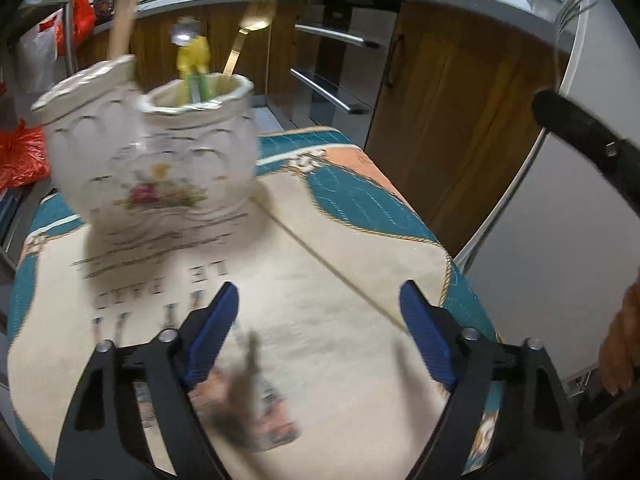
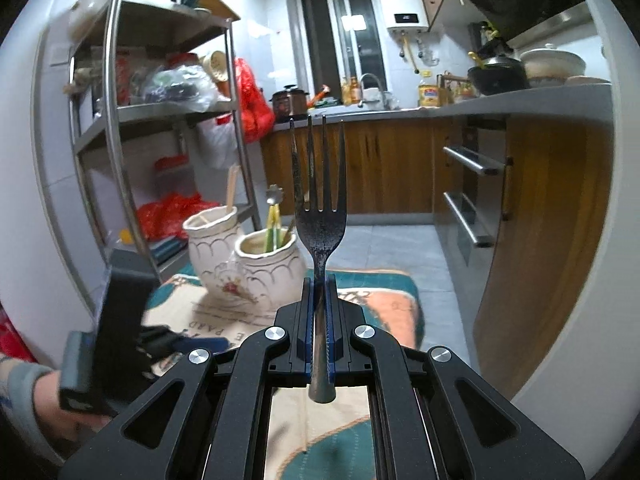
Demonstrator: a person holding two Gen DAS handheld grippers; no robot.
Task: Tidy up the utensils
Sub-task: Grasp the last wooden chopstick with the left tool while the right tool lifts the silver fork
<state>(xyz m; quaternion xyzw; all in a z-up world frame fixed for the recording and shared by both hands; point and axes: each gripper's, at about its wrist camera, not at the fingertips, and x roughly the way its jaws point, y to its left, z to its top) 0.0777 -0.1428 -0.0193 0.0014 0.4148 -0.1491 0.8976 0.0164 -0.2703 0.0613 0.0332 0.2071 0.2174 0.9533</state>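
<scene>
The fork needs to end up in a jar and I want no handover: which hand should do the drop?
Right. The right gripper already clamps the fork, tines up, facing the jars. The left gripper is open, holding nothing.

Readable text is only on the printed mat on the table. Left wrist view: large dark capitals, seen upside down and blurred; "LE" is clear, the row below looks like "PARD" but I can't confirm every letter. Right wrist view: "E PARD" shows at the mat's edge near the vases. Bottle labels on the counter are too small to read.
</scene>
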